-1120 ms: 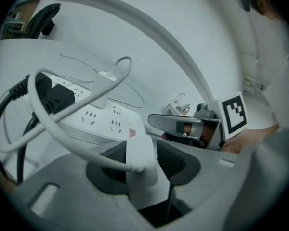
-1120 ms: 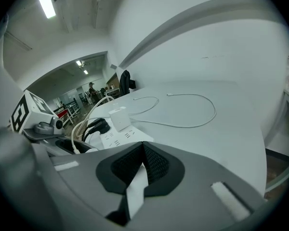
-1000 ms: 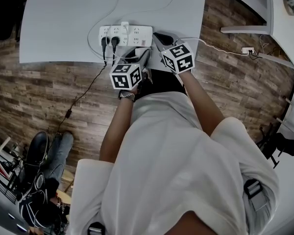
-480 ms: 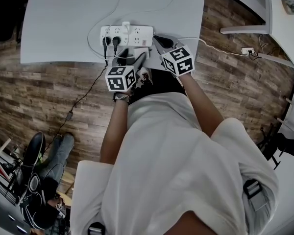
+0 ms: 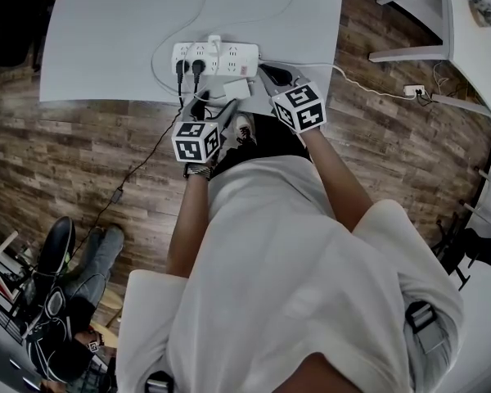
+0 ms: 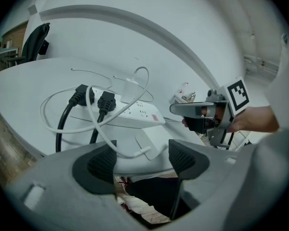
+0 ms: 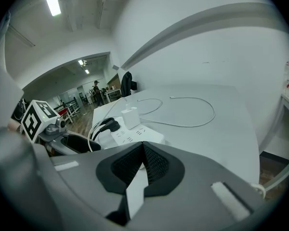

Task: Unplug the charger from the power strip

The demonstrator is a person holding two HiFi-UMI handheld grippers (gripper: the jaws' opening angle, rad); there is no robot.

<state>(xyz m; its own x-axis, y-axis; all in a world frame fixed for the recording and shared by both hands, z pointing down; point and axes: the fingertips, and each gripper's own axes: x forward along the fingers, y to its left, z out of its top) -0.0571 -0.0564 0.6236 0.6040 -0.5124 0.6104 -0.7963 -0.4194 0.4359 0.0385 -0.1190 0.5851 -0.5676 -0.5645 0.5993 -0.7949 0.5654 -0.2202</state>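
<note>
You have the right gripper closed, black ribbed pads pressed together, and just beyond at twelve o'clock the long white plastic power strip lies on the pale grey tabletop, carrying a white cube-shaped charger and, toward ten o'clock, two black plugs.

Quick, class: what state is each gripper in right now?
Left gripper: open, nothing between its jaws.
Right gripper: closed, nothing seen held.

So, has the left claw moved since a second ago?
Yes. The left claw backed away from the power strip, toward the near edge of the table.
</note>
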